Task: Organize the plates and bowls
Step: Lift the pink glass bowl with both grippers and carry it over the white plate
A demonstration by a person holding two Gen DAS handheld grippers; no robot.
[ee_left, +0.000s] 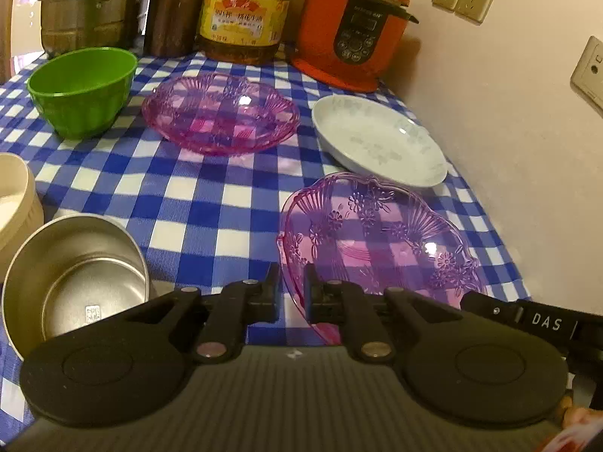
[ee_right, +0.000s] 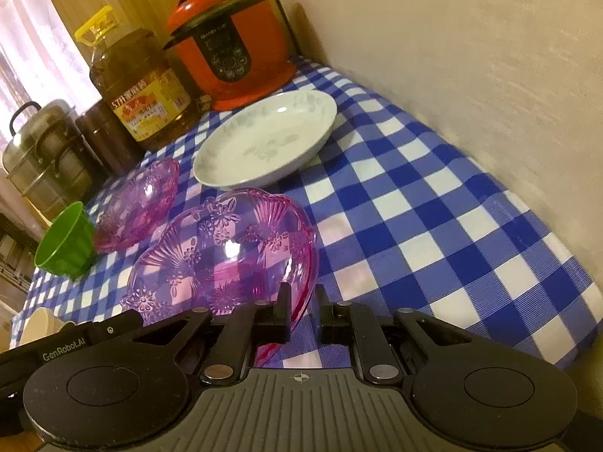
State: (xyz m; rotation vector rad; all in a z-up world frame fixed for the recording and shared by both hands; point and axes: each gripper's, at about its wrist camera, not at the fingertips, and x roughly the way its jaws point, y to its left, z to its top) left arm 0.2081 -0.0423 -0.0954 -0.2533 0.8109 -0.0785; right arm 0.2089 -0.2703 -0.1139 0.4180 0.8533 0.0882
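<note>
A clear pink plate with a flower pattern lies nearest on the checked cloth, and both grippers have it by the near rim. My left gripper is shut on the rim's left part. My right gripper is shut on the rim's right part, the thin edge running between its fingers. A second pink plate sits farther back. To its right lies a white flowered plate. A green bowl stands at the back left. A steel bowl and a cream bowl are at the near left.
Along the back stand a red rice cooker, a big oil bottle, a brown canister and a steel steamer pot. A wall with sockets borders the table's right side. The blue-and-white cloth reaches up to it.
</note>
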